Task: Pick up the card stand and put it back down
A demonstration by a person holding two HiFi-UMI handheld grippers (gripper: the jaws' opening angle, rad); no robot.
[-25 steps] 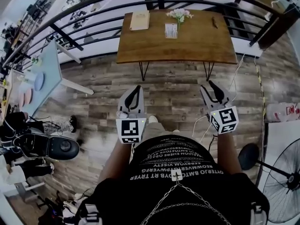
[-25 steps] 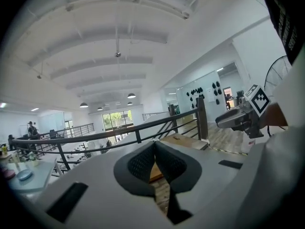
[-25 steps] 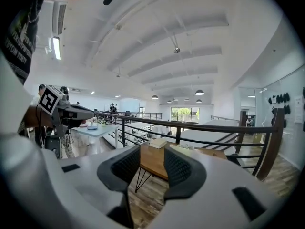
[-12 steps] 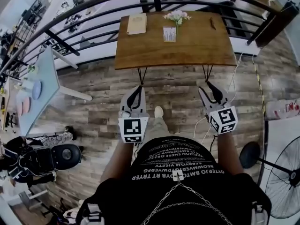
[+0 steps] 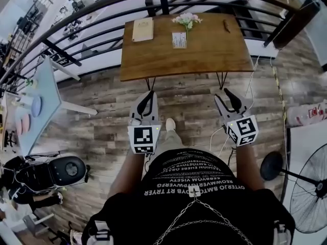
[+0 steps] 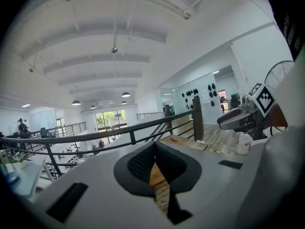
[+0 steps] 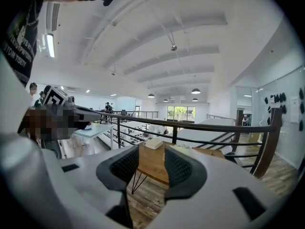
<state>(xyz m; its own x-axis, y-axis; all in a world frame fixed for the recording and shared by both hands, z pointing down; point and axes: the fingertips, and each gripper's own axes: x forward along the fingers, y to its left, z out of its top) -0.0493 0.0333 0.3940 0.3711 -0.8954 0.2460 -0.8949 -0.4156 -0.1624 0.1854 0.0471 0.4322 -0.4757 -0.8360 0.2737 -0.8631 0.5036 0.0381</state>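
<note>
The card stand (image 5: 179, 40) is a small white upright card on the far half of the wooden table (image 5: 214, 55), beside a small bunch of flowers (image 5: 186, 19). Both grippers hang over the wooden floor, short of the table's near edge and well apart from the stand. My left gripper (image 5: 149, 94) (image 6: 154, 149) has its pads together at the tips, with nothing between them. My right gripper (image 5: 225, 97) (image 7: 151, 163) is opening; through the gap between its pads I see only the table (image 7: 151, 168). The stand does not show clearly in either gripper view.
A tan notebook (image 5: 142, 29) and a dark pen-like thing (image 5: 226, 26) lie on the table. A black railing (image 5: 76, 24) runs behind it. A light blue table (image 5: 46, 93) stands at the left, a fan (image 5: 309, 198) at the lower right, and a white cable (image 5: 219, 134) crosses the floor.
The person has stepped towards the wooden table, so its near edge lies closer to both grippers. The right gripper's jaws have spread a little wider.
</note>
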